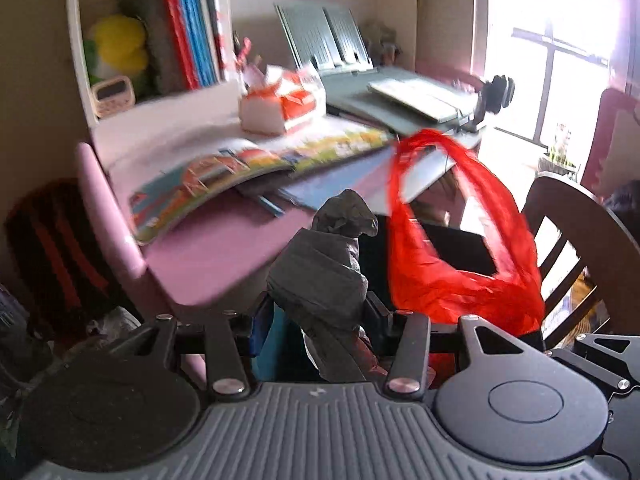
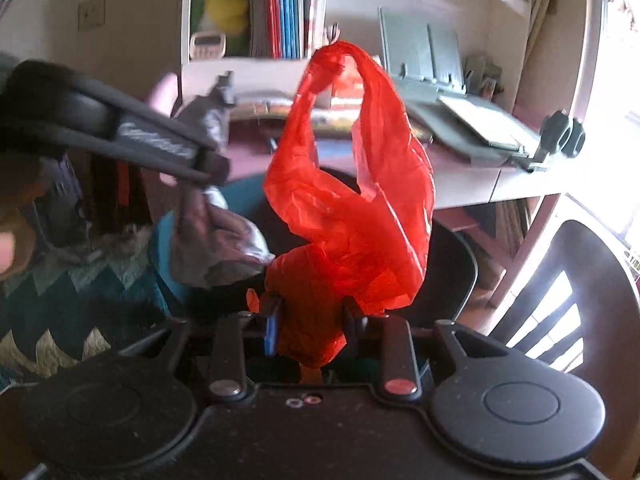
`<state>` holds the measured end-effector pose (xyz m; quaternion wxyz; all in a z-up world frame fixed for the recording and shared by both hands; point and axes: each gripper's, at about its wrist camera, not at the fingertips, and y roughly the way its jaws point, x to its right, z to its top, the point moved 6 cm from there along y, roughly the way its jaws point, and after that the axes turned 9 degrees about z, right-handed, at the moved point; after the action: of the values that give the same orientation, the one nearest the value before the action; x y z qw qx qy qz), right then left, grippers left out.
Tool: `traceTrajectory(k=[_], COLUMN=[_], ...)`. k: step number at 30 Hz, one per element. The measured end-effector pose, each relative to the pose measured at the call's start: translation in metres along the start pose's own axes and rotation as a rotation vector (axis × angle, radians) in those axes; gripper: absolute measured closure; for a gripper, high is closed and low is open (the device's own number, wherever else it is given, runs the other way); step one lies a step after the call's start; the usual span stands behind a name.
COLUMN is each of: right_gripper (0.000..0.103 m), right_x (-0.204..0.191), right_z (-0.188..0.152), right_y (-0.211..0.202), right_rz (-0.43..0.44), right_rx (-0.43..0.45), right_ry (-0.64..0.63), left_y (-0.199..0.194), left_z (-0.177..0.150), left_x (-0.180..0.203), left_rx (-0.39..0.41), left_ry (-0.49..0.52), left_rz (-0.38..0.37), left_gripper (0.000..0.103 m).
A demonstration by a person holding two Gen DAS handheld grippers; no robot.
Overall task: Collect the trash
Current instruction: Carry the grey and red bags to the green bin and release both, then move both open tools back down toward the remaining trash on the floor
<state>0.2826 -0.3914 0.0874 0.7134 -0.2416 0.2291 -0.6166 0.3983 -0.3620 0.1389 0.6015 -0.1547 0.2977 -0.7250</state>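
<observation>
My left gripper (image 1: 318,312) is shut on a grey plastic bag (image 1: 320,268), whose bunched top sticks up between the fingers. It shows in the right wrist view as a dark gripper (image 2: 208,160) with the grey bag (image 2: 216,236) hanging below it. My right gripper (image 2: 310,320) is shut on a red plastic bag (image 2: 352,216), whose handles loop upward. The red bag also shows in the left wrist view (image 1: 452,268), to the right of the grey bag. Both bags hang in the air above a blue bin (image 2: 168,240).
A pink desk (image 1: 216,248) stands ahead with colourful books (image 1: 240,168), a tissue pack (image 1: 280,100) and a grey book stand (image 1: 380,92). A shelf (image 1: 160,40) holds folders and a yellow toy. A dark wooden chair (image 2: 568,312) stands at the right. A patterned blanket (image 2: 72,300) lies at the left.
</observation>
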Motion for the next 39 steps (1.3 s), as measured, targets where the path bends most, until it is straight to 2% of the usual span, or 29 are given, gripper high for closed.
traceTrajectory(k=[10,11,13,16,27,39], right_gripper=[0.07,0.069,0.066,0.061,0.054,0.047], right_x=[0.007,0.006,0.004,0.002,-0.011,-0.066], right_z=[-0.009,-0.009,-0.009,-0.008,0.0,0.007], right_y=[0.014,0.013,0.012,0.01,-0.02,-0.068], right_rz=[0.019,0.023,0.026,0.021,0.035,0.098], right_rx=[-0.046,-0.046,-0.043,-0.04,0.007,0.074], right_ry=[0.026,0.026,0.018,0.002,0.022,-0.016], left_y=[0.041,0.043,0.043,0.038,-0.004,-0.072], left_z=[-0.02,-0.022,-0.024,-0.024,-0.022,-0.041], left_x=[0.024,0.025,0.026,0.024,-0.009,-0.07], left_rx=[-0.099,-0.106,-0.107,-0.088,-0.034,0.033], left_ry=[0.053,0.055,0.051,0.046,-0.011,-0.048], left_rz=[-0.02,-0.024,-0.026,-0.016,-0.004,0.035], left_gripper=[0.053,0.051,0.031,0.025,0.023,0.019])
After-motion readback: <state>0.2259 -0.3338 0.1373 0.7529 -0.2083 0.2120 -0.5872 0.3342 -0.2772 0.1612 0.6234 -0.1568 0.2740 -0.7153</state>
